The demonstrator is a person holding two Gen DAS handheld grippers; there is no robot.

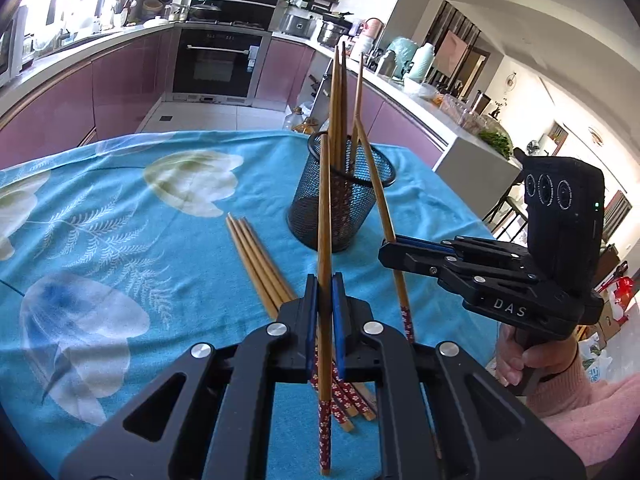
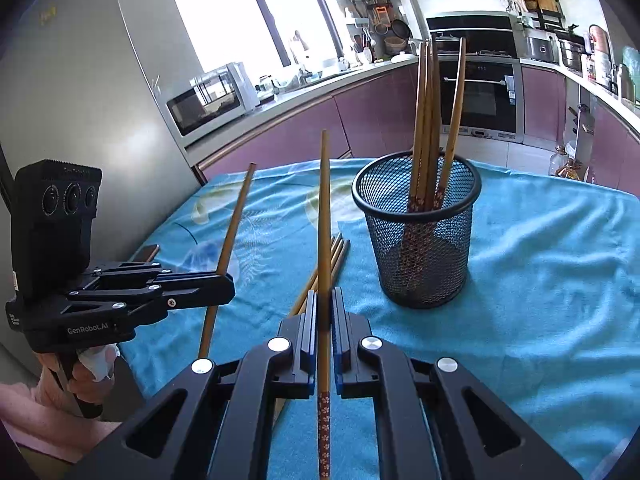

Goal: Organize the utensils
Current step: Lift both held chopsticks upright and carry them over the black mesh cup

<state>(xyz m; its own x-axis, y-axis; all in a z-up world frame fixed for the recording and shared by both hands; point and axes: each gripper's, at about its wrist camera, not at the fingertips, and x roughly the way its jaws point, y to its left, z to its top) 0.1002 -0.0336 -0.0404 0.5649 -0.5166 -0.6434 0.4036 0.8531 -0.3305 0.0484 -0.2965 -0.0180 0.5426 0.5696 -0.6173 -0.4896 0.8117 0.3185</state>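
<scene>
A black mesh cup (image 1: 340, 200) stands on the blue cloth and holds several upright wooden chopsticks (image 1: 339, 108); it also shows in the right wrist view (image 2: 420, 232). My left gripper (image 1: 324, 292) is shut on one chopstick (image 1: 325, 220), held upright above the table, short of the cup. My right gripper (image 2: 325, 304) is shut on another chopstick (image 2: 325, 216), also upright. In the left wrist view the right gripper (image 1: 390, 250) sits just right of the cup. Several chopsticks (image 1: 256, 260) lie flat on the cloth left of the cup.
The table carries a blue floral cloth (image 1: 120, 220). A phone (image 2: 146, 252) lies at the table's left edge beside a grey fridge (image 2: 100, 100). Kitchen counters and an oven (image 1: 218, 64) stand behind the table.
</scene>
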